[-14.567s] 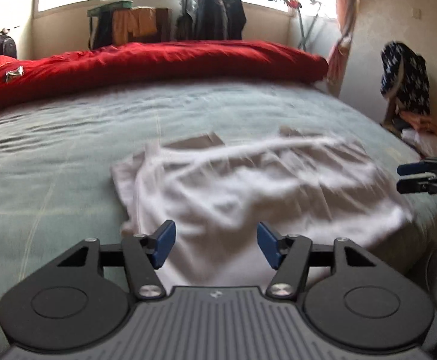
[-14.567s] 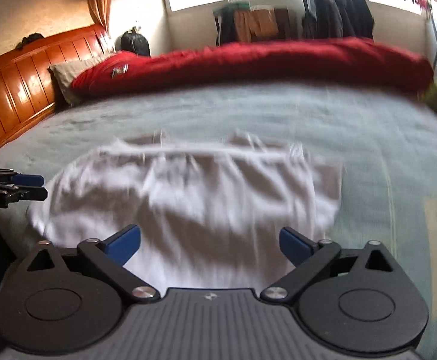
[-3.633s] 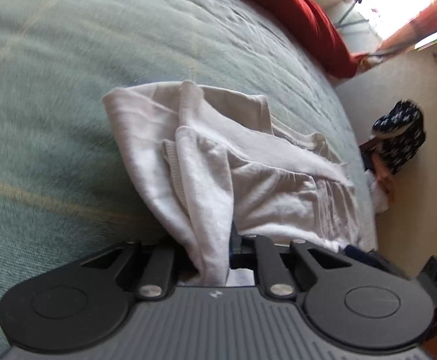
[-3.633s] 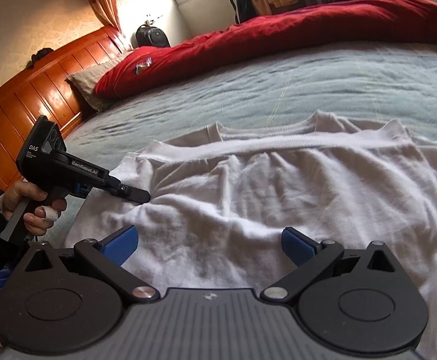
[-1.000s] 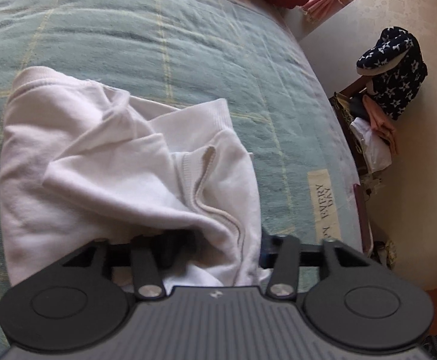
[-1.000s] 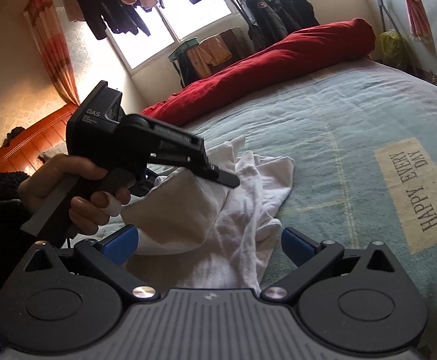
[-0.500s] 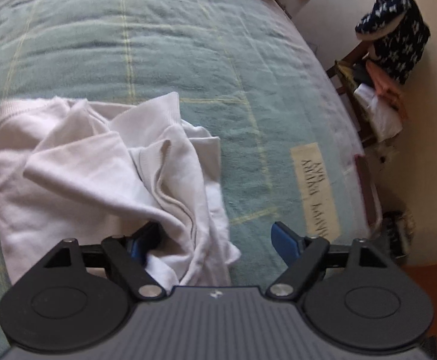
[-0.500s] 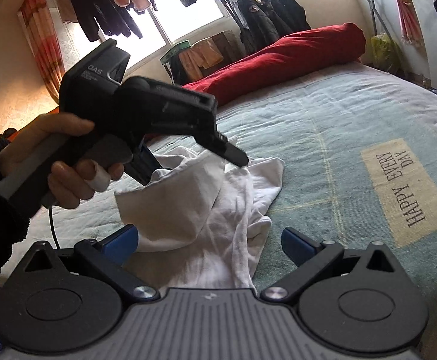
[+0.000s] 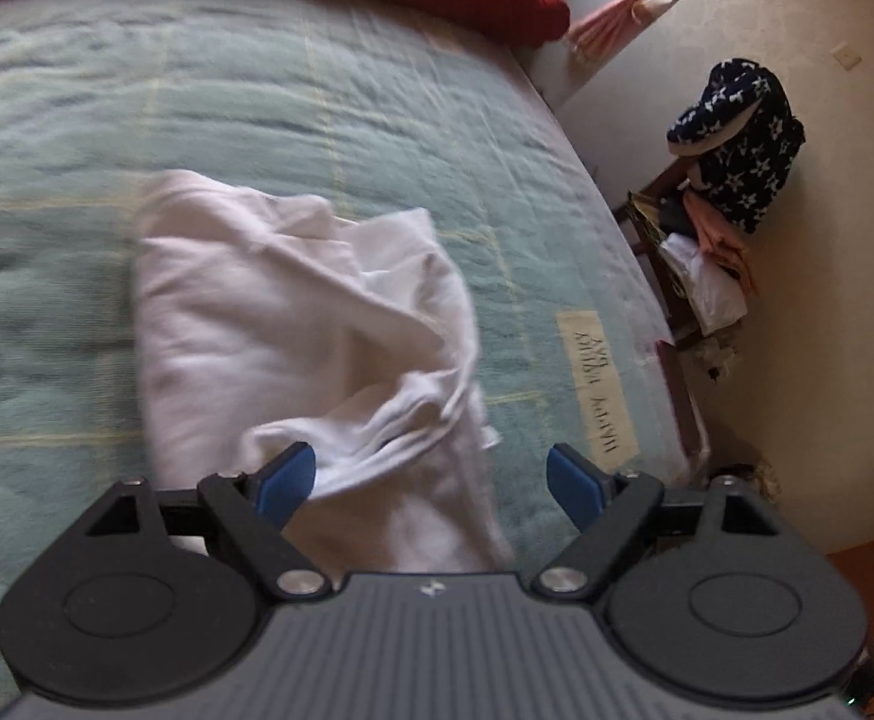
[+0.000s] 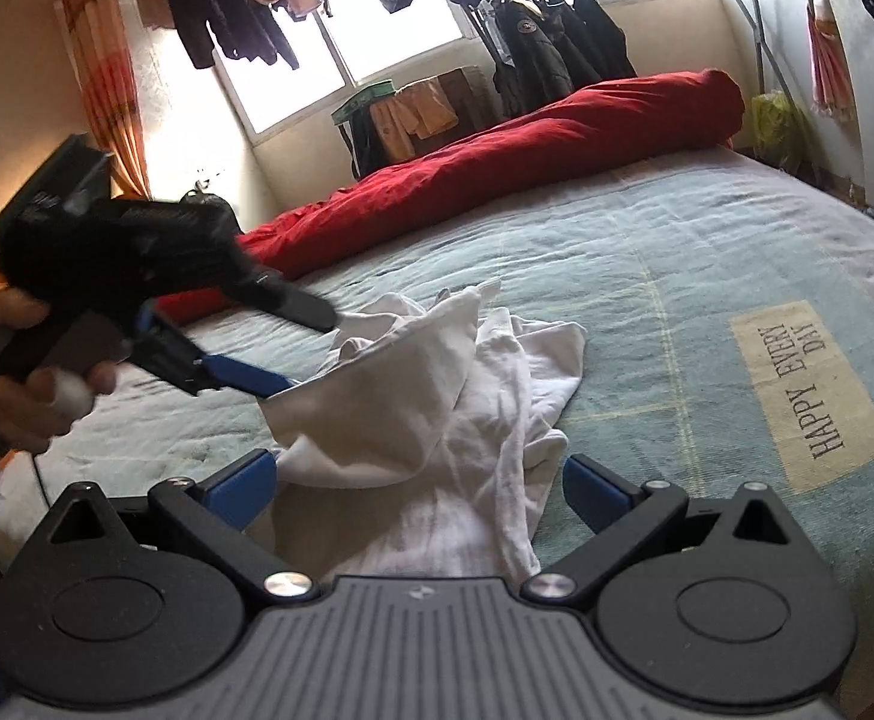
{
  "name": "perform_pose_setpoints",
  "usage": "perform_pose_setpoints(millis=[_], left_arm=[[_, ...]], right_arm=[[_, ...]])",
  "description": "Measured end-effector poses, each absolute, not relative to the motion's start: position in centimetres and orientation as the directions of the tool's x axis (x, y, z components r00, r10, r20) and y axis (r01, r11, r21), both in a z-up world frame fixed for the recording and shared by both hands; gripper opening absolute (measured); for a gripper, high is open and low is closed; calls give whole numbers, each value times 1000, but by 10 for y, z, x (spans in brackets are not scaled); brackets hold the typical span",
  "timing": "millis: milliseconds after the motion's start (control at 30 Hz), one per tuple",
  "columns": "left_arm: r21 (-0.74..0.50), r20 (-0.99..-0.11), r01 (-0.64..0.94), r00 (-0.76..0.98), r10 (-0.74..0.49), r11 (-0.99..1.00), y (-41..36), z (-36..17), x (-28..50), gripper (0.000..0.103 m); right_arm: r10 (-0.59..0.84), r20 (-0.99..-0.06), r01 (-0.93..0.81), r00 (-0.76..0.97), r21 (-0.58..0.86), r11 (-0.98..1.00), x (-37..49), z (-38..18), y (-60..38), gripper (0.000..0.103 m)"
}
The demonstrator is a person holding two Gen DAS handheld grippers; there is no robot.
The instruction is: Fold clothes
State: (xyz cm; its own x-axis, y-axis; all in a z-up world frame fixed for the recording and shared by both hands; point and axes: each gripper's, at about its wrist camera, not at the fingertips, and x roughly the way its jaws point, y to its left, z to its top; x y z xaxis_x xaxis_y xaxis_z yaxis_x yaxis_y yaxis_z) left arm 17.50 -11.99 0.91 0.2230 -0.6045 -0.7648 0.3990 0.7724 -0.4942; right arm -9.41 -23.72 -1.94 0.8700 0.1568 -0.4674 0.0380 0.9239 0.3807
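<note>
A white garment lies loosely bunched on the green bedspread, one layer thrown over the rest. My left gripper hovers over its near end, open, with no cloth pinched between the blue pads. In the right wrist view a hand holds the left gripper, whose open fingers reach the left edge of the garment. My right gripper is open wide just above the garment's near end and grips nothing.
A rolled red duvet lies along the far side of the bed. A "HAPPY EVERY DAY" patch marks the bedspread to the right. A chair piled with clothes stands past the bed's edge. Clothes hang on a rack by the window.
The left gripper has opened, let go of the white cloth and drawn back and up. The released fold has settled on the pile. The right gripper stays open and has shifted slightly.
</note>
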Motion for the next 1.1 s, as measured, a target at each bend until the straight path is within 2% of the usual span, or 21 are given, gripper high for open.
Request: perform_pose_setpoints(millis=[167, 367, 600, 733, 900, 1100], left_arm=[[-432, -762, 418, 305, -572, 799, -78, -3, 150, 84], [-438, -724, 400, 374, -580, 805, -27, -20, 132, 85], [-258, -796, 412, 421, -434, 874, -15, -47, 124, 85], [-279, -806, 373, 410, -427, 885, -4, -58, 135, 85], [-268, -816, 352, 411, -405, 897, 2, -63, 142, 85], [-276, -823, 353, 393, -410, 894, -7, -68, 148, 85]], right_arm=[[101, -499, 66, 861, 307, 949, -95, -8, -222, 103], [43, -536, 30, 843, 128, 991, -51, 16, -189, 103], [22, -607, -59, 795, -41, 997, 40, 37, -153, 103], [-73, -688, -36, 722, -143, 989, 87, 23, -146, 103], [-130, -749, -23, 650, -191, 981, 94, 0, -167, 103], [-159, -757, 42, 634, -172, 984, 69, -7, -221, 103]])
